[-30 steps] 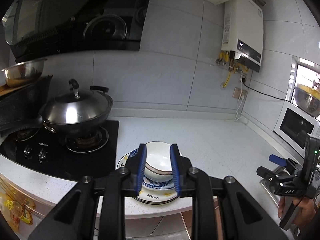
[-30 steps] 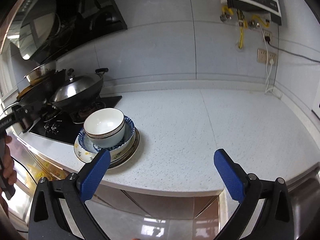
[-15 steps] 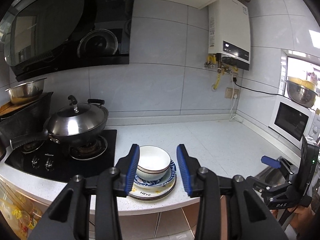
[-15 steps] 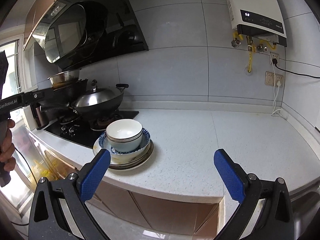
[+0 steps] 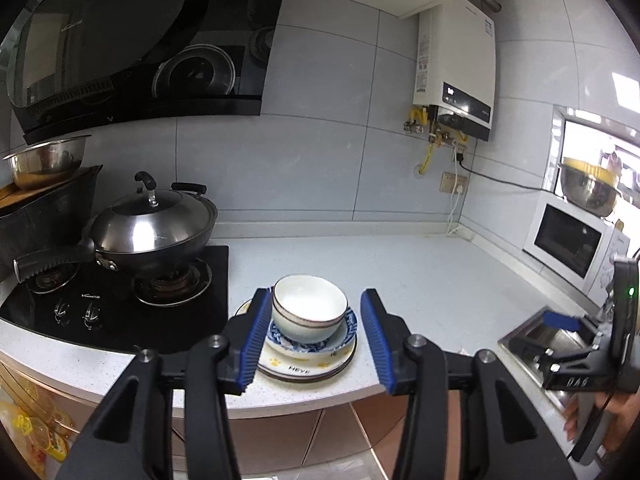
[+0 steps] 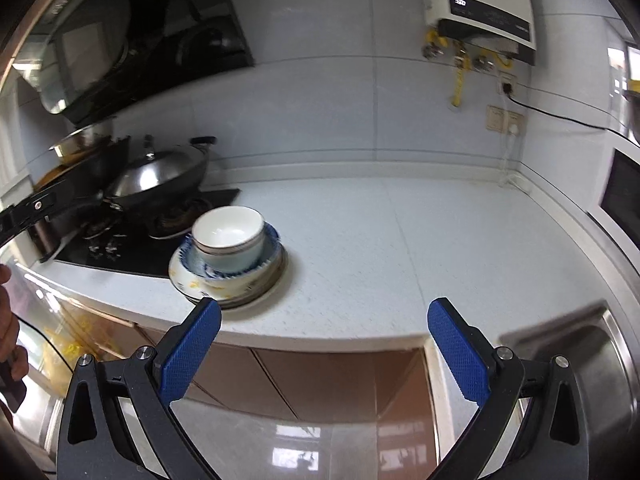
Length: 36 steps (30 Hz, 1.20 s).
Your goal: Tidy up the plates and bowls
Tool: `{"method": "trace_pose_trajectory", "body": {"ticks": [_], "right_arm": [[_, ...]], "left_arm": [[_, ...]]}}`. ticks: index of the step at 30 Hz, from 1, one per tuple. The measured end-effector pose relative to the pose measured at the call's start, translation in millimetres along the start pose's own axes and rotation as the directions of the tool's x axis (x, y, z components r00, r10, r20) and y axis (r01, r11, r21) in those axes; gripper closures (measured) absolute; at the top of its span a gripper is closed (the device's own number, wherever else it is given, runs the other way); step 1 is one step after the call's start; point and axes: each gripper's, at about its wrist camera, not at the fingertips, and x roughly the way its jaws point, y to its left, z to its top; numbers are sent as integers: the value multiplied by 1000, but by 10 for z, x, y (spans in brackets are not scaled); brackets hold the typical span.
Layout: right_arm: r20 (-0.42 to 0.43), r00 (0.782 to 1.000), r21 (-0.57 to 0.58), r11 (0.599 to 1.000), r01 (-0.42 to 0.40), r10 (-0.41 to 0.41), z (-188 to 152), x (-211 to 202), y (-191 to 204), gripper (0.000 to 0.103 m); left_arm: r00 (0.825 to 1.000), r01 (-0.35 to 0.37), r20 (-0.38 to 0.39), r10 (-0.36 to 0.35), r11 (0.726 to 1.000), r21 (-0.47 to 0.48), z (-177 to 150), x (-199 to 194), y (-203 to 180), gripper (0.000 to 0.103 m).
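A white bowl [image 5: 309,306] [image 6: 229,236] sits in a blue-patterned bowl [image 5: 316,340] [image 6: 269,258] on a stack of plates [image 5: 304,368] [image 6: 224,288] near the counter's front edge, beside the hob. My left gripper [image 5: 312,344] hovers in front of the stack, short of it, its jaws opening with nothing between the blue pads. My right gripper [image 6: 324,350] stands wide open off the counter's front edge, to the right of the stack, and holds nothing. It also shows in the left wrist view as the right gripper [image 5: 576,344] over the sink.
A lidded wok [image 5: 150,228] sits on the black hob [image 5: 120,312] left of the stack. A steel sink [image 6: 580,344] lies at the right, a microwave [image 5: 568,240] beyond it. A water heater [image 5: 456,68] hangs on the tiled wall. A hand [image 6: 8,320] shows at the left edge.
My left gripper's jaws have spread apart and it has drawn back from the stack. The right gripper has pulled back and swung, still wide open. The stack has not moved.
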Motion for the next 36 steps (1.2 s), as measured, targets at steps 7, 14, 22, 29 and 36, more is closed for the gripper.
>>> {"method": "trace_pose_trajectory", "body": {"ticks": [7, 14, 22, 29, 36], "right_arm": [[21, 992, 35, 992, 125, -125, -43, -290, 28, 1], [125, 985, 24, 993, 114, -116, 42, -441, 13, 1], [203, 979, -55, 998, 21, -9, 153, -521, 22, 1], [204, 979, -89, 996, 9, 9, 145, -520, 1, 1], [193, 981, -100, 995, 13, 7, 87, -540, 6, 1]], "left_arm": [[999, 4, -38, -4, 1000, -11, -148, -74, 163, 56], [999, 29, -28, -33, 990, -137, -168, -266, 351, 56], [998, -4, -63, -8, 983, -181, -210, -280, 314, 41], [997, -43, -76, 34, 992, -120, -173, -268, 144, 33], [996, -21, -89, 11, 993, -113, -210, -243, 98, 33]]}}
